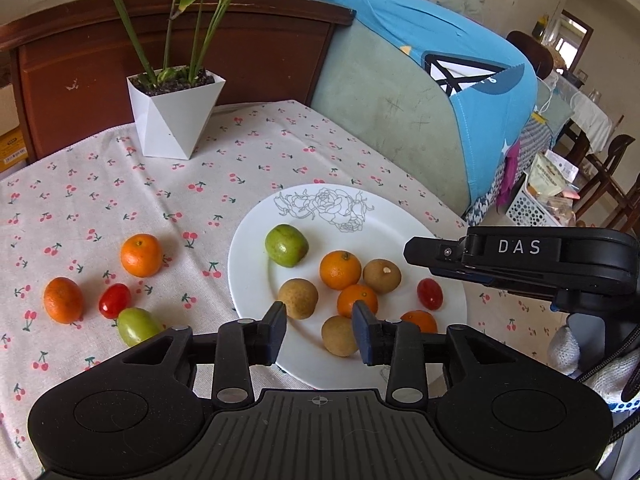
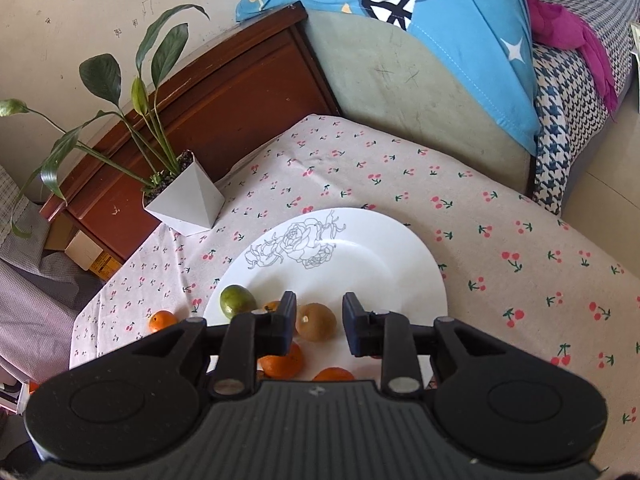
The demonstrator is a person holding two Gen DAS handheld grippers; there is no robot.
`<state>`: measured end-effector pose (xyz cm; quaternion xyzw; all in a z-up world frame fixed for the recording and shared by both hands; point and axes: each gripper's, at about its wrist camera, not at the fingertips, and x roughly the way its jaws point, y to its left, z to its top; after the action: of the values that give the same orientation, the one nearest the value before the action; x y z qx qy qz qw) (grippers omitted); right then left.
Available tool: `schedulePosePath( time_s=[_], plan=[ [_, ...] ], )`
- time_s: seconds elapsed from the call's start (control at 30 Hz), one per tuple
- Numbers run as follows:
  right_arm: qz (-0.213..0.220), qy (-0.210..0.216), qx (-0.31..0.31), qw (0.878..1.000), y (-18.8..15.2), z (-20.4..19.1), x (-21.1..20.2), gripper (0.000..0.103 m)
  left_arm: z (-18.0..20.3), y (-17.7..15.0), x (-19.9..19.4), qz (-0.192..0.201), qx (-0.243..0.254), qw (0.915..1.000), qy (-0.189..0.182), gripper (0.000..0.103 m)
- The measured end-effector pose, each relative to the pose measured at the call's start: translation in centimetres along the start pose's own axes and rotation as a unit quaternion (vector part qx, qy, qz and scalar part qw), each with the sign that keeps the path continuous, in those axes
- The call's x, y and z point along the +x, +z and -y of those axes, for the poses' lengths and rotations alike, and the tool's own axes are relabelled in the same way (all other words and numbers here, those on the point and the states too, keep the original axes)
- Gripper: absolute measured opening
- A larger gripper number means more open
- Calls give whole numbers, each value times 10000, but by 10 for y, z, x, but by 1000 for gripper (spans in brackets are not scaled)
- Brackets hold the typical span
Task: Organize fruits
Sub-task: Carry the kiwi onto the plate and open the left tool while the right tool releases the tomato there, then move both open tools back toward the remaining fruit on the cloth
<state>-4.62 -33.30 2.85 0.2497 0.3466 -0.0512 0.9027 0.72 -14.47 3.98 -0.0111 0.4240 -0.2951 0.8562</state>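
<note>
A white plate [image 1: 256,280] with a rose drawing holds a green fruit [image 1: 286,245], several oranges, brown longans [image 1: 382,276] and a cherry tomato [image 1: 429,293]. On the cloth to its left lie two oranges [image 1: 141,255], a red tomato [image 1: 115,300] and a green tomato [image 1: 138,326]. My left gripper [image 1: 320,330] is open and empty over the plate's near edge. My right gripper [image 2: 319,326] is open and empty above the plate [image 2: 380,248], over a longan [image 2: 316,322]; its body shows in the left wrist view [image 1: 520,258].
A white pot with a plant [image 1: 172,116] stands at the back of the cherry-print tablecloth [image 1: 100,200]. A wooden headboard [image 1: 240,48] and a padded chair with blue cloth [image 1: 400,92] stand behind the table. The table edge runs at the right.
</note>
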Motion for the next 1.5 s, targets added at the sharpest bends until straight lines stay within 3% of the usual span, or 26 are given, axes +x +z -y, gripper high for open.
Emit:
schedulePosePath(
  time_s=[0.2, 0.33, 0.37, 0.47, 0.63, 0.77, 1.1, 1.33, 1.5],
  plan=[
    [-57, 80, -310, 9995, -5, -17, 1, 35, -10, 1, -2, -108, -65, 9991, 413, 49],
    [-93, 115, -493, 9987, -10, -28, 1, 43, -18, -2, -1, -230, -41, 9973, 700, 52],
    [-105, 124, -526, 9985, -10, -31, 2, 44, -20, -3, -1, -244, -29, 9969, 744, 56],
    [-128, 148, -665, 9976, -14, -40, 3, 46, -26, -5, -6, -246, -87, 9966, 782, 71],
    [-176, 226, -834, 9961, -17, -52, 6, 51, -37, -4, -16, -175, -142, 9957, 900, 74],
    [-200, 274, -912, 9953, -20, -60, 9, 54, -54, -3, -22, -176, -313, 9943, 1000, 84],
    [-292, 584, -1184, 9908, -31, -84, 20, 55, -101, -3, -40, 96, -798, 9857, 1479, 85],
    [-423, 925, -1643, 9812, -46, -112, 29, 55, -138, -3, -57, 254, -1594, 9753, 1509, 85],
    [-563, 984, -1994, 9733, -57, -130, 42, 54, -150, -1, -65, 373, -1701, 9706, 1659, 85]
  ],
)
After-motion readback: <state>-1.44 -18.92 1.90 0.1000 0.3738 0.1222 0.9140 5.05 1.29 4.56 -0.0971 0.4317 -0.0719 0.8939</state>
